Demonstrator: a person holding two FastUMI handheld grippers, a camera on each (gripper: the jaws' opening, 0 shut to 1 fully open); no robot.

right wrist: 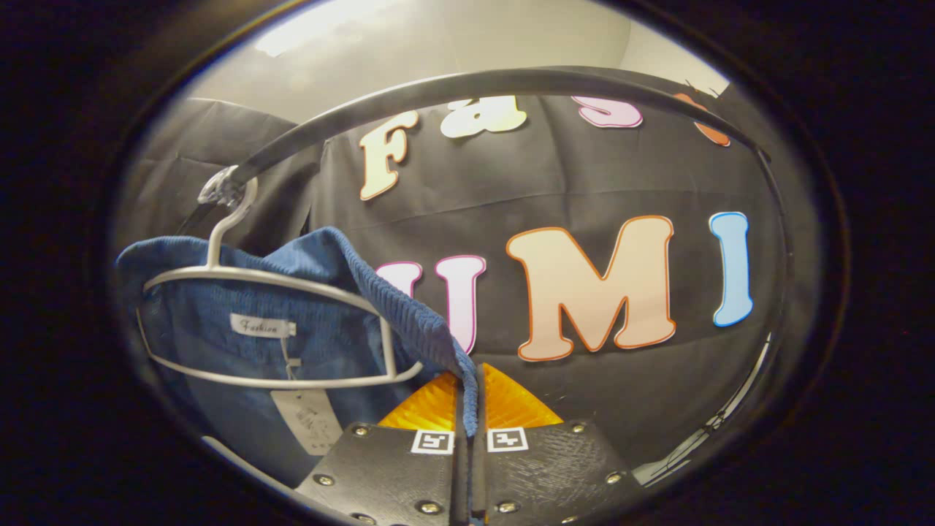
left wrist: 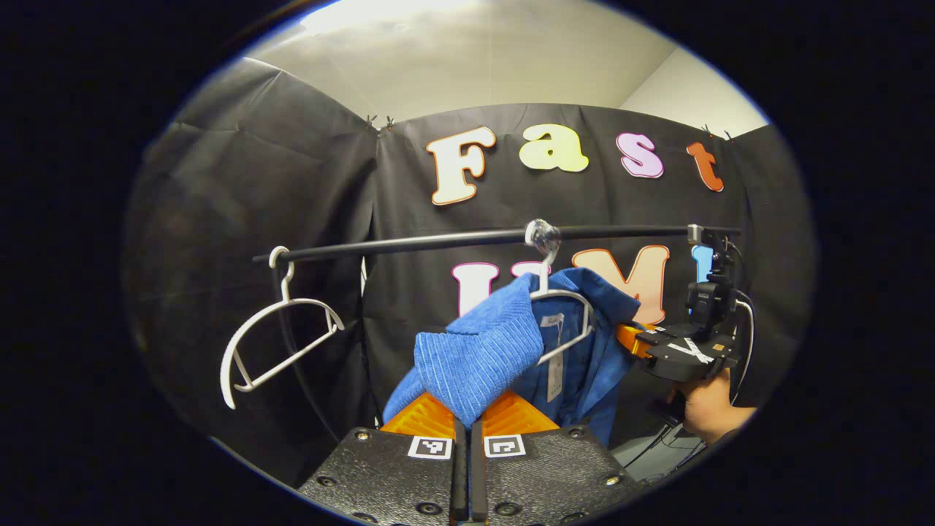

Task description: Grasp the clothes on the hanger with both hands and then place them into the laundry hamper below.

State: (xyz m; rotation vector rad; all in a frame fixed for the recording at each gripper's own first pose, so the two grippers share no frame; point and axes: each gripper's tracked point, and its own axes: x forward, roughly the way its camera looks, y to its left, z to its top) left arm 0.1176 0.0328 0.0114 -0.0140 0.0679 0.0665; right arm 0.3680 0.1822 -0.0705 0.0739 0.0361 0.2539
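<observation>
- Your left gripper (left wrist: 464, 420) is raised toward the rail, its two fingers pressed together on a fold of the blue garment (left wrist: 482, 351), which bunches up and drapes over the fingertips in the left gripper view.
- The garment is on its white hanger (left wrist: 562, 307), hooked over the black rail (left wrist: 438, 241) near the middle; one shoulder has been drawn off toward you, while the collar and tag hang inside the hanger's loop.
- Over on the right of that same view, your right gripper (left wrist: 639, 337) reaches in level at the far shoulder of the garment, your hand (left wrist: 708, 409) wrapped around the handle below it, wrist low and the tool pointing left into the cloth.
- From the right gripper view, the right gripper (right wrist: 470, 405) has its fingers pinched on the garment's ribbed edge (right wrist: 409, 307), which runs straight down into the slit between them.
- There the hanger (right wrist: 277, 281) sits up and left of the fingers, close in, hook caught on the rail (right wrist: 438, 91) that arcs overhead.
- An empty white hanger (left wrist: 274, 343) hangs at the left end of the rail, tilted, well apart from the garment.
- Both tools grip cloth at opposite shoulders, the garment stretched between them under the rail.
</observation>
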